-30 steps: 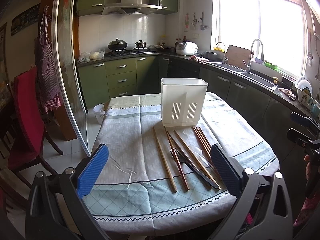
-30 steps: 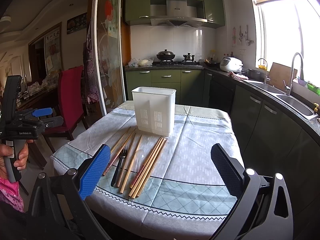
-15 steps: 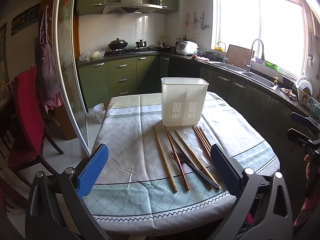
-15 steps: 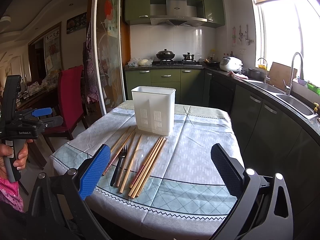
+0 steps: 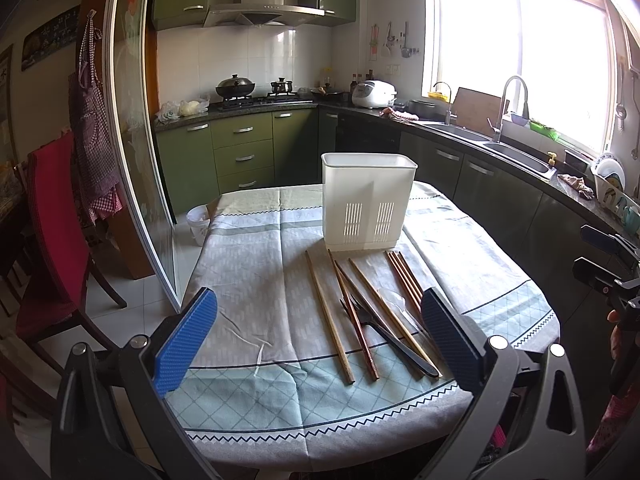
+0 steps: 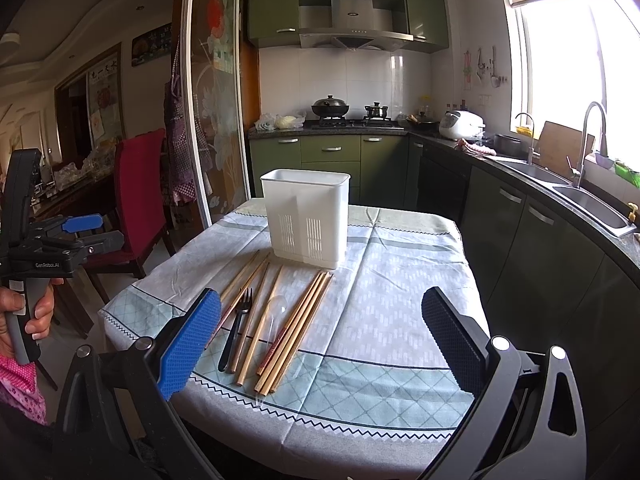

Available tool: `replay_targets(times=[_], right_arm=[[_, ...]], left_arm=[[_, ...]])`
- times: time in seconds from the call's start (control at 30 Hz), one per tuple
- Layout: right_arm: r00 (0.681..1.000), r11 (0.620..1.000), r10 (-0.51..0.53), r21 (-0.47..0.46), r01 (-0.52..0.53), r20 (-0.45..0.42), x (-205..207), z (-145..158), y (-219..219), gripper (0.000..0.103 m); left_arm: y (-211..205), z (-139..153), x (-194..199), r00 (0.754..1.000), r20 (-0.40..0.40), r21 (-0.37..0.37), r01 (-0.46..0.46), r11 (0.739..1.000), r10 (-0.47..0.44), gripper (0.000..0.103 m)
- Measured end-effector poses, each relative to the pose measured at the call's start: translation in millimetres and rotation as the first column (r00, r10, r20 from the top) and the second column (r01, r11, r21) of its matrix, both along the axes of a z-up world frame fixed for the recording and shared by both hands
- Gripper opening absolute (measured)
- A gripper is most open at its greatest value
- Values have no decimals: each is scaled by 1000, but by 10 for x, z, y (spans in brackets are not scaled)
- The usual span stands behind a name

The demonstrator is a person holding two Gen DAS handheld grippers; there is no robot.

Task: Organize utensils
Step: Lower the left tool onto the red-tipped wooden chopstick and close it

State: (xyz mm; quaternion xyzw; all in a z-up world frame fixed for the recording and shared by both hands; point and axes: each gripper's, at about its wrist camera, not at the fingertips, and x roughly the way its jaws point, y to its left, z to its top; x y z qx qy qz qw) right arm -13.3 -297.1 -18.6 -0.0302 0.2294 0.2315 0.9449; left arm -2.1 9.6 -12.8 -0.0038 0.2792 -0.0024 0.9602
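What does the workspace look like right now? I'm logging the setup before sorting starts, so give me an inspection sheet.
Surface: table under a pale patterned cloth, slightly creased.
Job's things: white holder upright; chopsticks and a black fork lie loose in front of it, with a clear plastic spoon among them.
Clutter: nothing seen on the table.
Grippers: left gripper and right gripper both open, holding nothing, off the table's near edge.
Cables: nothing seen.
Surroundings: red chair, stove with pots, sink.
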Motion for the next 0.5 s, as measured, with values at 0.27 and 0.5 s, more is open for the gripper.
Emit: replay_targets(times=[0.27,0.5], right_arm=[[996,998,-28,-54,24,-79,305,-124,52,99],[979,995,-47,-97,28,-200,816,-221,140,99]], left_arm=[[-58,-125,253,996,-90,12,0,1000,1,97],[-120,-263,879,971,-239,-2,-3,1000,2,97]])
